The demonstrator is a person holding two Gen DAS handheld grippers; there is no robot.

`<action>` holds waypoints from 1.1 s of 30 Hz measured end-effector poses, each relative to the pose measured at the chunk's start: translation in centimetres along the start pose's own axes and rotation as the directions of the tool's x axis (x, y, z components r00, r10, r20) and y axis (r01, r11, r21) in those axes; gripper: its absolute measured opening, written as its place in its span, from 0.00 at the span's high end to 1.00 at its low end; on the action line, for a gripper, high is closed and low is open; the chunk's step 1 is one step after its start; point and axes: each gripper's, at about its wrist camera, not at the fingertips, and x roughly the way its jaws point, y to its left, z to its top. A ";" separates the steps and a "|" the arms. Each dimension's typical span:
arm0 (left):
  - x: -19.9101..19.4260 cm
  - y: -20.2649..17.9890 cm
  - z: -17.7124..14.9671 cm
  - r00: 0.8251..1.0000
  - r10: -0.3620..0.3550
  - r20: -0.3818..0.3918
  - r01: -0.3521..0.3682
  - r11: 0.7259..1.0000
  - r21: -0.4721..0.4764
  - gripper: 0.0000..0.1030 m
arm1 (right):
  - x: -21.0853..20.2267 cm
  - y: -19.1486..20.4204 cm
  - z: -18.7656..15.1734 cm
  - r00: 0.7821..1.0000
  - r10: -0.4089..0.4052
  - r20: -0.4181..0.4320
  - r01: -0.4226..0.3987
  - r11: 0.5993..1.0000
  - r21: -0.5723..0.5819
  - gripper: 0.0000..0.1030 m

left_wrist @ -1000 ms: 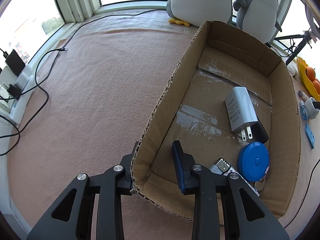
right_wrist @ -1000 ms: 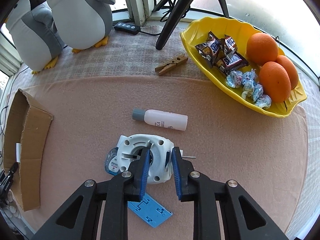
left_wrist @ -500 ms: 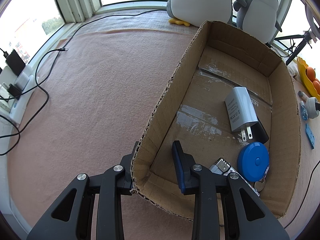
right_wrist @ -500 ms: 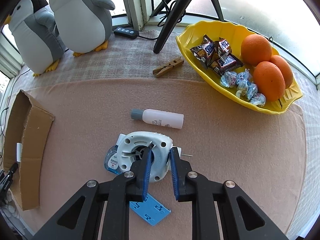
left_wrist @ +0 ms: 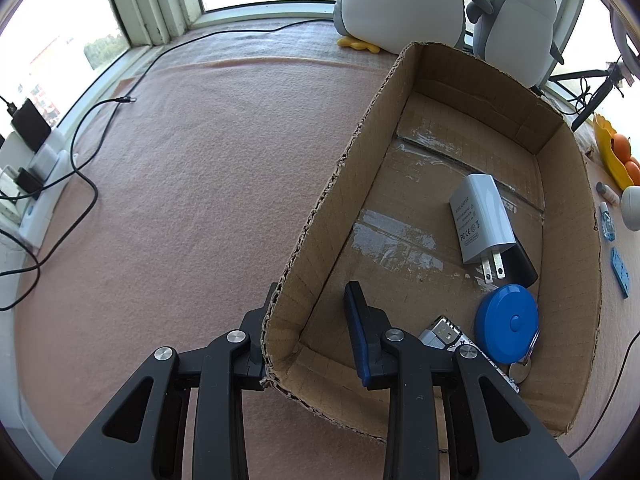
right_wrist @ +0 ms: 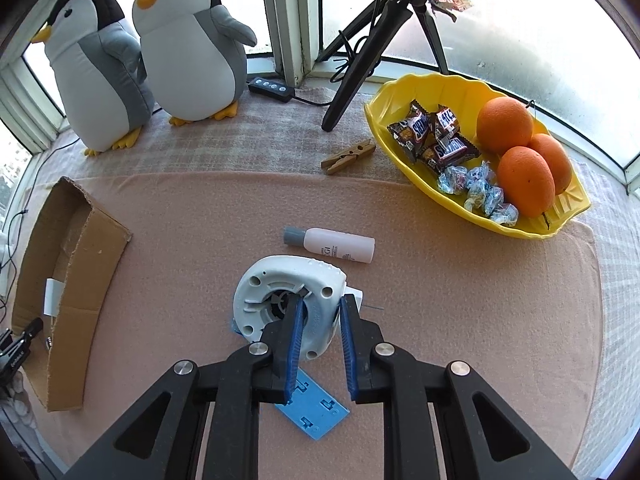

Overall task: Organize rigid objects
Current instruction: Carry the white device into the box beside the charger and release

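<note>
My right gripper (right_wrist: 320, 308) is shut on the rim of a white round plastic device (right_wrist: 280, 292), lifted a little above the pink cloth. A blue flat plate (right_wrist: 316, 412) and a white bottle with a grey cap (right_wrist: 332, 245) lie on the cloth near it. My left gripper (left_wrist: 312, 312) straddles the near left wall of the cardboard box (left_wrist: 320, 216), one finger inside and one outside, holding the wall. Inside the box lie a white charger (left_wrist: 480, 216), a blue round tape measure (left_wrist: 506, 322) and a metal item (left_wrist: 444, 330).
A yellow bowl (right_wrist: 384, 120) with oranges and sweets stands at the right. Two plush penguins (right_wrist: 188, 48), a tripod (right_wrist: 360, 60) and a wooden clothes peg (right_wrist: 348, 156) are at the back. Cables and a power strip (left_wrist: 40, 184) lie at the left.
My right gripper has closed on the white device and raised it off the cloth; the blue plate under it now shows more. The left gripper has not moved.
</note>
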 end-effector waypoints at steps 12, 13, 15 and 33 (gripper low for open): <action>0.0 0.1 0.0 1.000 -0.002 0.001 0.002 1.000 -0.002 0.72 | -5.0 12.3 0.9 0.978 0.188 0.094 -0.166 0.965 -0.206 0.84; 0.0 0.1 0.0 1.000 -0.002 0.001 0.002 1.000 -0.002 0.72 | -5.1 13.5 0.9 0.975 0.202 0.095 -0.177 0.959 -0.222 0.84; 0.0 0.1 0.0 1.000 -0.002 0.001 0.002 1.000 -0.002 0.72 | -5.0 15.7 1.0 0.970 0.228 0.089 -0.199 0.947 -0.253 0.84; -0.1 0.2 0.0 1.000 -0.002 0.003 0.002 1.000 -0.001 0.72 | -1.5 24.7 0.7 0.972 0.228 0.053 -0.193 0.909 -0.371 0.84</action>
